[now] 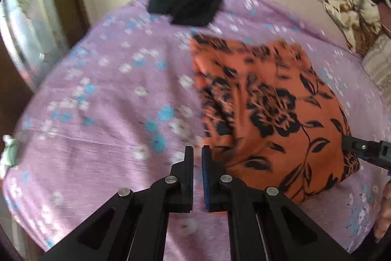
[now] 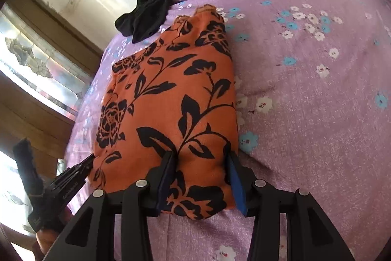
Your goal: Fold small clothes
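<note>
Orange cloth with a black flower print (image 2: 168, 99) lies folded into a thick rectangle on the lilac flowered bedsheet (image 2: 305, 80), toward the side of the bed nearest the wall. Your right gripper (image 2: 202, 170) has its fingers spread wide across the near end of that cloth, one blue-padded finger pressed into the fabric and the other at its right edge, so the cloth sits between them without being pinched. Your left gripper (image 1: 197, 160) sits just beside the cloth's near left corner over the sheet; its fingers are drawn narrow with a thin gap, and nothing shows between them. That view is blurred. A crumpled black garment (image 1: 188, 1) rests at the far edge of the bed, just beyond the orange cloth. A patterned pillow (image 1: 352, 14) lies well off to the far right.
</note>
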`<state>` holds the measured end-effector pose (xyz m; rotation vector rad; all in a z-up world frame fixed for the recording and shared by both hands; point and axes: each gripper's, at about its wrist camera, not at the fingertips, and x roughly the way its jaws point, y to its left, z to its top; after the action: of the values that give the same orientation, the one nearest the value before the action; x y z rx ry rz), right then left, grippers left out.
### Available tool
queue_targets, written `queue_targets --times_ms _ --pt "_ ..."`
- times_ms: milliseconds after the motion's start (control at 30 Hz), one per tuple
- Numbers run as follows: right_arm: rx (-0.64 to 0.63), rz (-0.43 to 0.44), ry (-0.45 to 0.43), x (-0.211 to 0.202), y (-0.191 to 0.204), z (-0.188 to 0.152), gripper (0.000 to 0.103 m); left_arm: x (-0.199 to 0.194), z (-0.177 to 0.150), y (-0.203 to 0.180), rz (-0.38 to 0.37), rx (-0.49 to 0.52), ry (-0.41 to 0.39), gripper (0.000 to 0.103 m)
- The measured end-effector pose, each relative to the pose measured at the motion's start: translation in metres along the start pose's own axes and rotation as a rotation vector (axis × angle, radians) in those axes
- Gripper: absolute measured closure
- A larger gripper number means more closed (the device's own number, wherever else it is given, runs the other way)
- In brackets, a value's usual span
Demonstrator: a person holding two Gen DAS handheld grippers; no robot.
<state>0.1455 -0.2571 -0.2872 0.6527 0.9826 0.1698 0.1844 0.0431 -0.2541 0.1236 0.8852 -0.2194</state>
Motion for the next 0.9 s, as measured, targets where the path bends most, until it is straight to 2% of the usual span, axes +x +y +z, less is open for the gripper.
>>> queue_targets --times_ms 133,233,267,300,367,400,467,500,533,567,667,833,867,900 --pt "0.005 0.058 -0.077 -0.023 0.003 0.011 0.056 -0.025 0.018 0.009 -0.038 -0.075 -0.09 0.097" --pt "-0.034 0.066 -0.136 -0.029 0.015 0.028 0.057 -0.017 0.048 -0.009 -0.057 -0.064 -0.073 0.095" --pt "-0.031 0.074 -0.125 -0.022 0.017 0.038 0.06 -0.011 0.055 -0.014 -0.059 -0.055 -0.061 0.087" --pt "-0.022 0.077 -0.119 -0.016 0.018 0.046 0.061 0.002 0.065 -0.022 -0.063 -0.041 -0.035 0.068" --pt "0.011 0.083 -0.107 -0.002 0.015 0.061 0.063 0.021 0.07 -0.031 -0.054 -0.054 -0.003 0.052" --pt "0.027 0.091 -0.089 0.008 0.013 0.067 0.063 0.033 0.07 -0.034 -0.051 -0.064 0.023 0.051" --pt "0.049 0.083 -0.047 0.028 0.008 0.077 0.064 0.062 0.063 -0.041 -0.054 -0.052 0.138 0.05" --pt "0.049 0.069 -0.029 0.038 0.006 0.08 0.065 0.068 0.061 -0.042 -0.041 -0.057 0.141 0.042" --pt "0.043 0.065 -0.011 0.047 0.004 0.083 0.068 0.068 0.062 -0.042 -0.032 -0.064 0.127 0.039" --pt "0.037 0.063 -0.01 0.052 0.002 0.086 0.072 0.067 0.065 -0.041 -0.032 -0.064 0.128 0.039" --pt "0.032 0.07 -0.015 0.05 0.005 0.09 0.072 0.06 0.066 -0.039 -0.032 -0.068 0.085 0.039" --pt "-0.025 0.105 -0.132 0.023 0.022 0.092 0.069 0.044 0.061 -0.047 0.012 -0.027 0.029 0.039" --pt "-0.03 0.094 -0.127 0.026 0.024 0.091 0.069 0.046 0.059 -0.049 0.025 -0.012 0.039 0.039" --pt "-0.023 0.082 -0.087 0.036 0.023 0.09 0.069 0.051 0.06 -0.048 0.029 -0.006 0.052 0.039"
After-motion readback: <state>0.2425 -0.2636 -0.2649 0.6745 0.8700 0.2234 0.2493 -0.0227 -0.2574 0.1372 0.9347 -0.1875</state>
